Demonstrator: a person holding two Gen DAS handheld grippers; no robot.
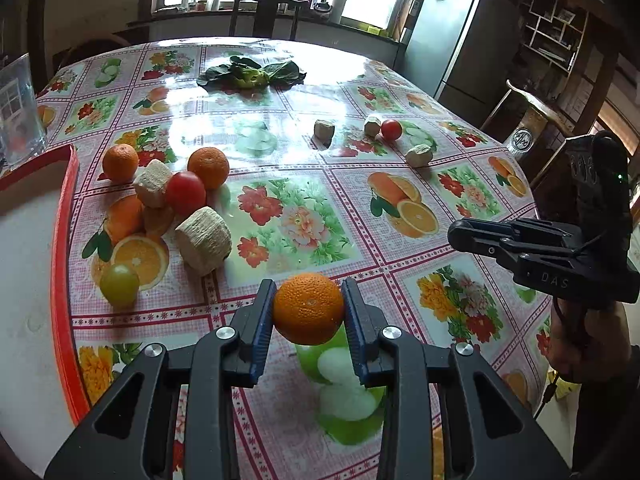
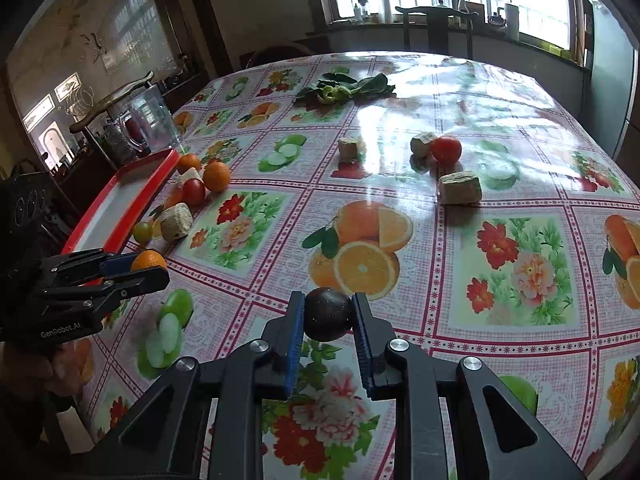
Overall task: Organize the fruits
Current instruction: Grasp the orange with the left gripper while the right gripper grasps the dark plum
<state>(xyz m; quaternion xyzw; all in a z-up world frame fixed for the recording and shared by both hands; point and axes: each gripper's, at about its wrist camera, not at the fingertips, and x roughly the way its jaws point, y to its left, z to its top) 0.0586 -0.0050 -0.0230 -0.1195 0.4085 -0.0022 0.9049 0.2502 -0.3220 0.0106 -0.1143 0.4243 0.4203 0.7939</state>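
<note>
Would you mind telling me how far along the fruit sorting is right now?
Nothing looks sorted yet: the red tray shows no fruit. In hand: the left gripper clamps an orange, and the right gripper clamps a dark round fruit. Left: two oranges, two tomatoes and a green fruit on the table.
</note>
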